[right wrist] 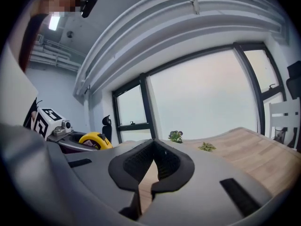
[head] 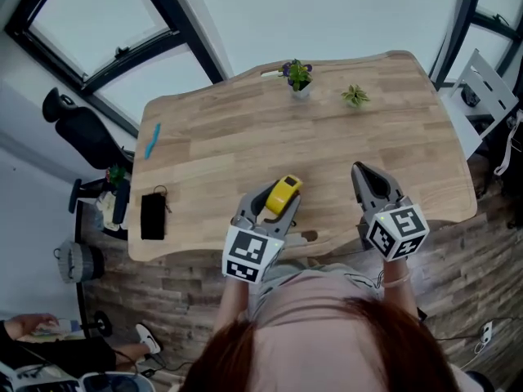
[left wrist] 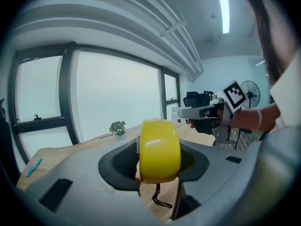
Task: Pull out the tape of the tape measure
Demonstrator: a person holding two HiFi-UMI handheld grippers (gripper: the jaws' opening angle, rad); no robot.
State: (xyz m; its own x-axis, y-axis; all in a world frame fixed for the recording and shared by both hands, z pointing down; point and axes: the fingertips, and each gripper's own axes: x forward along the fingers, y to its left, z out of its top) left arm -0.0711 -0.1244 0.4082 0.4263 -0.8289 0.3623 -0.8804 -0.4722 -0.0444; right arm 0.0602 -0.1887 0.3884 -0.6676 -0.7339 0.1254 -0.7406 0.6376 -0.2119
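Observation:
A yellow tape measure [head: 282,194] is clamped between the jaws of my left gripper [head: 274,198], lifted above the near edge of the wooden table [head: 245,141]. In the left gripper view the yellow case [left wrist: 160,149] fills the gap between both pads, and a black wrist loop [left wrist: 160,199] dangles under it. No tape is drawn out that I can see. My right gripper [head: 372,184] hovers to the right of it, shut and empty, its pads meeting [right wrist: 151,171]. From the right gripper view the tape measure [right wrist: 95,140] shows at far left.
Two small potted plants [head: 297,77] [head: 355,96] stand at the table's far edge. A blue pen [head: 152,140] and a black pouch [head: 152,216] lie at the left side. A black office chair [head: 82,133] stands beyond the left edge, a white chair [head: 490,88] at right.

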